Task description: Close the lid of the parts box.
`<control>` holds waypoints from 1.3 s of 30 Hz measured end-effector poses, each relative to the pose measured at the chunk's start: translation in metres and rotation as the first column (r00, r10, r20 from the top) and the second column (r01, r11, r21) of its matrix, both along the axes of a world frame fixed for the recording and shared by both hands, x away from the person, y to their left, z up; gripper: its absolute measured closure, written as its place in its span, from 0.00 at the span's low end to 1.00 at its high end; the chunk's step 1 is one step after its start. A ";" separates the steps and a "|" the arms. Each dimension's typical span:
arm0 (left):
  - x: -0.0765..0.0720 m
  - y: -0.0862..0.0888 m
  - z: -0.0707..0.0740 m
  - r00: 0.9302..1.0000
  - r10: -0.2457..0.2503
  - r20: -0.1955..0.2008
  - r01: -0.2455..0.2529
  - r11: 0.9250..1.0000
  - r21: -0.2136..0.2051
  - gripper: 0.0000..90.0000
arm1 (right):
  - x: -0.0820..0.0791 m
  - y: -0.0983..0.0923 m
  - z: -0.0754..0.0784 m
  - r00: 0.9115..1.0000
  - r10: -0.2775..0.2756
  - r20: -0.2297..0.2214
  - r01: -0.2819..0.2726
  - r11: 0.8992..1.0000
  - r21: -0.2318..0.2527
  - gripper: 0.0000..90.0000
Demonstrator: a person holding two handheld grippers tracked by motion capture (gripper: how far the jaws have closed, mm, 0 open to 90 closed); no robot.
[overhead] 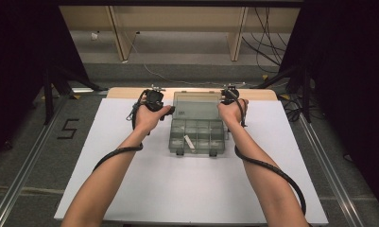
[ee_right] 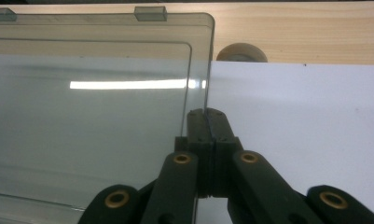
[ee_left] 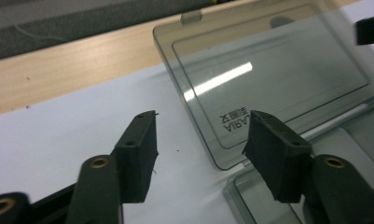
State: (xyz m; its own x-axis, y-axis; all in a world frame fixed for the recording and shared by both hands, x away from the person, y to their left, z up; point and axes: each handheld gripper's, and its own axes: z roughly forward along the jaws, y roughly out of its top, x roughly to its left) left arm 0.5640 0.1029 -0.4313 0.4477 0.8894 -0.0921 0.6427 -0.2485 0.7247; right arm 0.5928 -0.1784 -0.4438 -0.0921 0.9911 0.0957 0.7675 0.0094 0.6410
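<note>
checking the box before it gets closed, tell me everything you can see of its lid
The lid is smoky clear plastic with rounded corners, a raised inner panel, small printed lettering near one corner and two latch tabs on its free edge. It stands open, hinged to the compartment box and leaning away from the person. The right gripper is shut on its side edge. The left gripper is open at the opposite edge, one pad over the lid's corner, not pressing.

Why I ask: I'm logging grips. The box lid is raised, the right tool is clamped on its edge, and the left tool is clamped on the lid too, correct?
Not quite. The left tool is open, clamped on nothing, its jaws apart beside the lid, as the left gripper view shows. The right tool is indeed clamped on the lid's edge.
</note>
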 end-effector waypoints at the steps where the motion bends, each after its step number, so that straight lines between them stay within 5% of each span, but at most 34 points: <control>1: 0.003 -0.002 -0.003 1.000 0.003 -0.018 -0.003 1.000 -0.009 0.51 | -0.001 -0.001 0.000 1.000 0.012 0.006 -0.012 1.000 -0.010 1.00; 5: 0.015 -0.008 -0.012 0.996 0.047 -0.079 -0.050 0.998 -0.044 0.61 | -0.004 -0.002 0.003 1.000 0.019 0.017 -0.019 1.000 0.005 1.00; 7: 0.019 -0.010 -0.015 0.993 0.059 -0.106 -0.064 0.997 -0.042 0.65 | -0.005 -0.004 0.002 0.998 0.036 0.047 -0.035 0.999 -0.025 1.00; 10: 0.025 -0.015 -0.017 0.988 0.076 -0.132 -0.082 0.996 -0.039 0.71 | -0.007 -0.005 0.004 0.997 0.045 0.055 -0.044 0.999 -0.015 1.00; 11: 0.025 -0.018 -0.017 0.984 0.089 -0.152 -0.098 0.994 -0.052 0.73 | -0.010 -0.002 0.007 0.999 0.013 0.033 -0.014 1.000 0.021 1.00; 13: 0.027 -0.020 -0.017 0.982 0.093 -0.165 -0.104 0.993 -0.059 0.76 | -0.011 -0.004 0.006 0.997 0.039 0.064 -0.039 0.999 -0.006 1.00; 14: 0.027 -0.021 -0.017 0.980 0.106 -0.171 -0.117 0.991 -0.059 0.78 | -0.012 -0.002 0.008 0.999 0.019 0.042 -0.020 0.999 0.027 1.00; 18: 0.028 -0.023 -0.019 0.971 0.140 -0.195 -0.157 0.985 -0.075 0.84 | -0.015 -0.004 0.009 0.997 0.029 0.064 -0.031 0.999 0.022 1.00; 23: 0.029 -0.022 -0.018 0.971 0.153 -0.183 -0.167 0.984 -0.061 0.89 | -0.017 -0.007 0.009 0.996 0.039 0.077 -0.040 0.999 0.014 1.00; 25: 0.027 -0.024 -0.017 0.965 0.185 -0.183 -0.202 0.977 -0.075 0.92 | -0.018 -0.007 0.009 0.996 0.041 0.080 -0.041 0.999 0.004 1.00; 27: 0.026 -0.023 -0.016 0.966 0.184 -0.179 -0.199 0.978 -0.068 0.96 | -0.019 -0.006 0.010 0.996 0.034 0.080 -0.036 0.999 0.020 1.00; 29: 0.025 -0.024 -0.016 0.962 0.210 -0.176 -0.230 0.968 -0.101 0.97 | -0.020 -0.007 0.010 0.995 0.044 0.092 -0.045 0.999 0.009 1.00; 32: 0.021 -0.023 -0.015 0.966 0.206 -0.158 -0.223 0.970 -0.098 0.98 | -0.021 -0.006 0.011 0.995 0.019 0.101 -0.023 0.999 0.034 1.00; 38: 0.015 -0.024 -0.013 0.971 0.208 -0.114 -0.219 0.972 -0.087 0.99 | -0.023 -0.013 0.010 0.985 0.076 0.158 -0.077 0.997 -0.002 1.00; 39: 0.014 -0.024 -0.013 0.972 0.206 -0.111 -0.216 0.973 -0.087 0.99 | -0.022 -0.010 0.010 0.985 0.043 0.170 -0.049 0.998 0.032 1.00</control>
State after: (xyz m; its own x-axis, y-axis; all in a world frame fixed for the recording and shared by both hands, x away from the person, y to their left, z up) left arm 0.5782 0.0793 -0.4439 0.2353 0.9470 -0.2186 0.7438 -0.0307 0.6677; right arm 0.5704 -0.1882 -0.4336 -0.1554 0.9817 0.1103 0.6476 0.0169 0.7618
